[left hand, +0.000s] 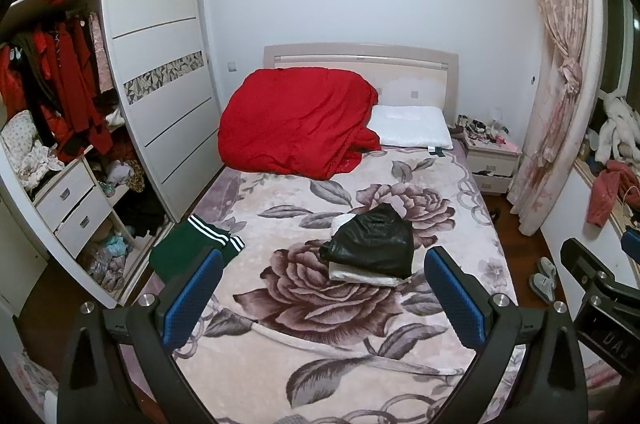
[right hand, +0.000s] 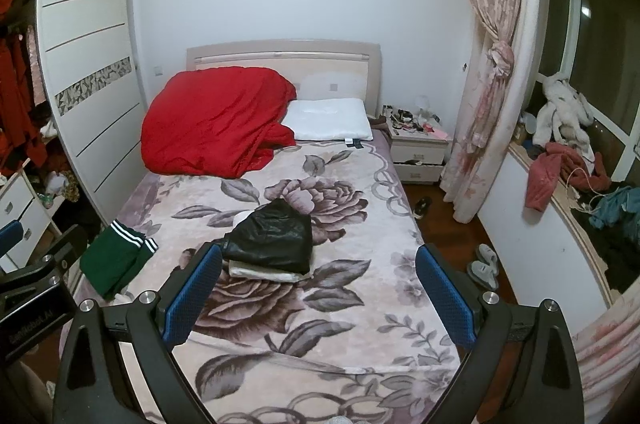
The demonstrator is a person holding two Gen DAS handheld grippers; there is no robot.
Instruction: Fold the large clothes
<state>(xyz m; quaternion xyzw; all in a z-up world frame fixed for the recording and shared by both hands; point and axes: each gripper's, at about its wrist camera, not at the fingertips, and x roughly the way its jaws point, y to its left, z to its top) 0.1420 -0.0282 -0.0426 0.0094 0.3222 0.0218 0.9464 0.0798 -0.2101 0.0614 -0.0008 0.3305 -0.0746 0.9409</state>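
Observation:
A black shiny garment [left hand: 372, 244] [right hand: 272, 238] lies folded on top of a folded white one [left hand: 362, 274] [right hand: 264, 272] in the middle of the floral bed cover [left hand: 320, 344] [right hand: 320, 344]. A green garment with white stripes [left hand: 192, 248] [right hand: 116, 260] lies at the bed's left edge. My left gripper [left hand: 324, 260] is held open above the foot of the bed, nothing between its blue pads. My right gripper [right hand: 318, 258] is open and empty too, held beside it; part of it shows at the right edge [left hand: 600, 288] of the left wrist view.
A red quilt [left hand: 296, 124] [right hand: 216, 124] and a white pillow [left hand: 412, 132] [right hand: 328, 120] lie at the headboard. An open wardrobe [left hand: 68, 128] full of clothes stands left. A nightstand [right hand: 418, 152], curtain [right hand: 488, 64], slippers [right hand: 484, 264] and a cluttered window ledge [right hand: 580, 176] are right.

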